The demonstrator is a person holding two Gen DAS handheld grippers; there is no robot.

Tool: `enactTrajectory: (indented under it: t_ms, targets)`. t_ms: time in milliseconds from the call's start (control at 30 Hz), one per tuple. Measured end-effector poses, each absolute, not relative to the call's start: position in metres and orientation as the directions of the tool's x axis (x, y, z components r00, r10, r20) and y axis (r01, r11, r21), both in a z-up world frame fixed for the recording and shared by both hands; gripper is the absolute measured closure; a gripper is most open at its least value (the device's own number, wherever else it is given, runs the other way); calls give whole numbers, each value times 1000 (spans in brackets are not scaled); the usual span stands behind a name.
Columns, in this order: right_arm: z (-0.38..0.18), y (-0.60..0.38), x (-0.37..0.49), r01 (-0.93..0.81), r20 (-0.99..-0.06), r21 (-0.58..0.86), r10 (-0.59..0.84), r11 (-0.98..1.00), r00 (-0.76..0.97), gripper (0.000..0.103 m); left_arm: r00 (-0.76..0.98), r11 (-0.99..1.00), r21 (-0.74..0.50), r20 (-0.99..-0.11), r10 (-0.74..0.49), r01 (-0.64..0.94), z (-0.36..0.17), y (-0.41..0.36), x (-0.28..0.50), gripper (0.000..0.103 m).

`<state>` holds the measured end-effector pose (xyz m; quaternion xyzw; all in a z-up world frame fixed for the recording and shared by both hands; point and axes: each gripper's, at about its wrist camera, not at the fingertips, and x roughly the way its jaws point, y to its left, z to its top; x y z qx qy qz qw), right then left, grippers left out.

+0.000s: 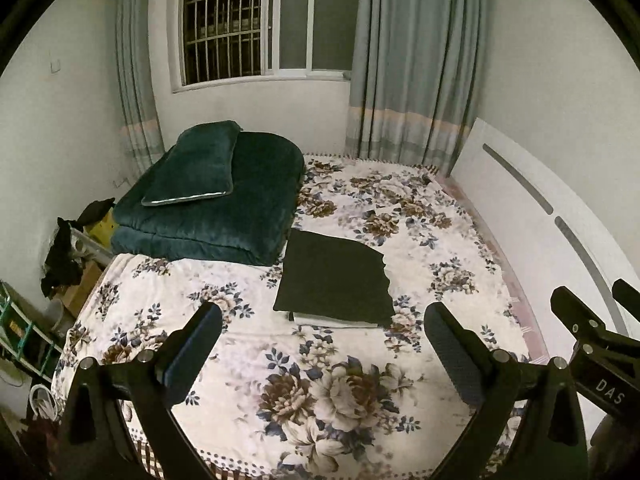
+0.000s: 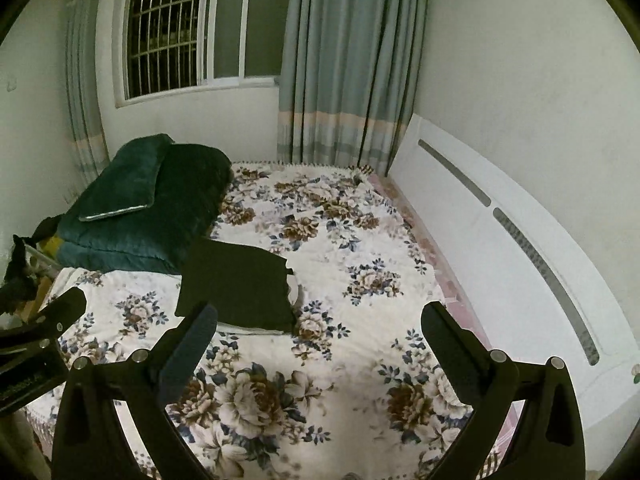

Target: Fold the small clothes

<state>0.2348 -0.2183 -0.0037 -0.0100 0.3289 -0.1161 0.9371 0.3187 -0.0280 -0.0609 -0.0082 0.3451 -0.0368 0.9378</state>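
A folded black garment (image 1: pixel 334 278) lies flat on the floral bedsheet (image 1: pixel 320 392), on top of folded white clothing (image 1: pixel 332 320) whose edge shows beneath it. It also shows in the right wrist view (image 2: pixel 236 284), with a white edge (image 2: pixel 294 288) at its right. My left gripper (image 1: pixel 322 320) is open and empty, held above the bed just short of the pile. My right gripper (image 2: pixel 320 320) is open and empty, to the right of the pile. The right gripper also shows at the left view's right edge (image 1: pixel 592 332).
A folded dark green quilt (image 1: pixel 224 208) with a green pillow (image 1: pixel 192 164) on it sits at the bed's far left. A white headboard (image 2: pixel 500 240) runs along the right side. Curtains (image 1: pixel 412 60) and a barred window (image 1: pixel 224 20) are behind. Clutter (image 1: pixel 64 256) lies left of the bed.
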Motion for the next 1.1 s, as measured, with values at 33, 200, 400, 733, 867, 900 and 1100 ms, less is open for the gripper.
enactTrajectory:
  t_ms: [33,200,400,733,867,900,1100]
  targets:
    - [-1,-218,231,210,-611,-95,-223,973,760,0,760,997,-43,-645,-77,65,-58,-28,316,0]
    - [10,-216,215,200,-605,-85,-210,976,768,0,768,998,-29,-638,-55,47,-50,-29,305,0]
    - [21,-216,206,186,-606,-73,-191,980,772,0,756,999,-32,-654,-39,25,-40,-28,299,0]
    - [42,-213,206,130,-622,-65,-142,989,770,0,745,1000,-20,-666,-25,16,-29,-26,292,0]
    - [49,-211,202,115,-620,-63,-129,991,774,0,749,1000,-16,-662,-20,12,-25,-24,287,0]
    - [50,-211,201,113,-619,-65,-129,991,774,0,752,1000,-17,-659,-19,11,-23,-24,286,0]
    - [51,-209,200,99,-617,-57,-113,993,779,0,762,1000,-9,-648,-9,4,-15,-22,278,0]
